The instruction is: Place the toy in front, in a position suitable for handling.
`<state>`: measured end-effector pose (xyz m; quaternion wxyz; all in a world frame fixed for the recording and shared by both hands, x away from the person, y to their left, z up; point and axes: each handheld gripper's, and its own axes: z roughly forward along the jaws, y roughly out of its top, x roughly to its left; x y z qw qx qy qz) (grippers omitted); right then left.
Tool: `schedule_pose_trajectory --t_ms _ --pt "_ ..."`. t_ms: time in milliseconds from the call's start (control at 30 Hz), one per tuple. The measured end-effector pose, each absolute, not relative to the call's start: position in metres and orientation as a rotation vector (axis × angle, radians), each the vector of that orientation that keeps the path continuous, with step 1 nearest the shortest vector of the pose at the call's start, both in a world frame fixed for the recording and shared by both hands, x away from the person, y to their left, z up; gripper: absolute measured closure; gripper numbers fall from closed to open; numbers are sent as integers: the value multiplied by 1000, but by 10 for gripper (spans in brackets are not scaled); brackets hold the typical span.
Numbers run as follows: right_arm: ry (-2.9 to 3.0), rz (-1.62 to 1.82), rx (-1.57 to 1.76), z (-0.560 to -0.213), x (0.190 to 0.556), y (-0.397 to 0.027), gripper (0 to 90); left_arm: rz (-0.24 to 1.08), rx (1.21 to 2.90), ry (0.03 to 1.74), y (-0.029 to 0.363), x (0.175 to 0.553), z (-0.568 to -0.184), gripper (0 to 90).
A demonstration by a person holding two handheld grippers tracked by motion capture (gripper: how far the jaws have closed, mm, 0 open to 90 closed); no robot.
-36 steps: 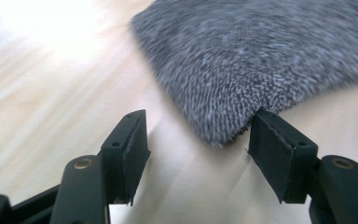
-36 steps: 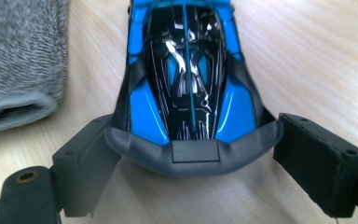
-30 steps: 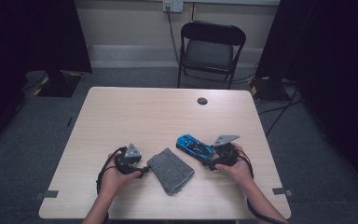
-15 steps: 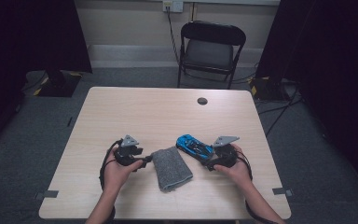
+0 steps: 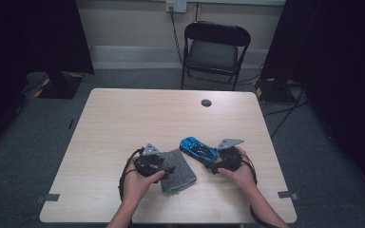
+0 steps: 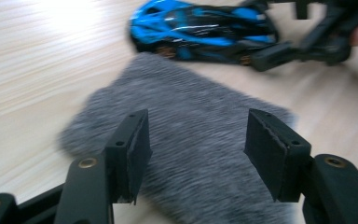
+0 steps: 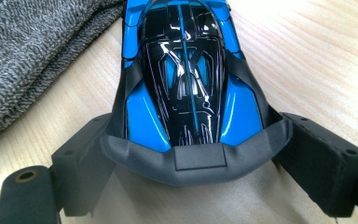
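Observation:
A blue and black toy car [image 5: 198, 148] lies on the table [image 5: 147, 114], with a folded grey cloth [image 5: 178, 173] just left of it. In the left gripper view my left gripper [image 6: 196, 126] hovers over the cloth [image 6: 191, 93]. Its jaws are apart and have just been opening a little; they press on nothing. The car [image 6: 200, 30] lies beyond the cloth. My right gripper [image 7: 191, 140] has its pads against both sides of the car's [image 7: 191, 79] rear wing. In the high view the left gripper [image 5: 164, 166] reaches over the cloth's left edge, and the right gripper [image 5: 213, 161] sits at the car's near end.
A small black round cap [image 5: 206, 102] sits in the table's far middle. A black folding chair [image 5: 214, 47] stands behind the table. Cables trail from both grippers toward the table's front edge. The cloth [image 7: 28, 56] almost touches the car's left side.
My left gripper has moved to the right and slightly up, from beside the cloth to over it. The right gripper and the car have stayed in place.

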<state>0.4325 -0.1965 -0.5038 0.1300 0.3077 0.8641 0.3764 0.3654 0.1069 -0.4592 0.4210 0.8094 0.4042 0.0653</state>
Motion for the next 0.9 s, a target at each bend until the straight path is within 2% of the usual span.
schedule_pose_trajectory --t_ms 167,400,500,667,800,900 --pt "2509 1093 895 -504 432 -196 140 134 2106 1002 93 359 -472 393" --pt "2508 1092 898 -504 432 -196 140 254 2207 962 91 358 -478 350" --pt "2506 1091 900 -504 432 -196 141 303 2245 996 99 359 -475 301" --pt "2506 1091 900 -504 432 -196 141 322 2210 1102 114 364 -471 266" --pt "2505 1091 902 -504 432 -196 140 306 2192 1155 111 368 -476 233" --pt "2503 1088 903 -504 432 -196 143 349 2224 1137 106 369 -482 211"
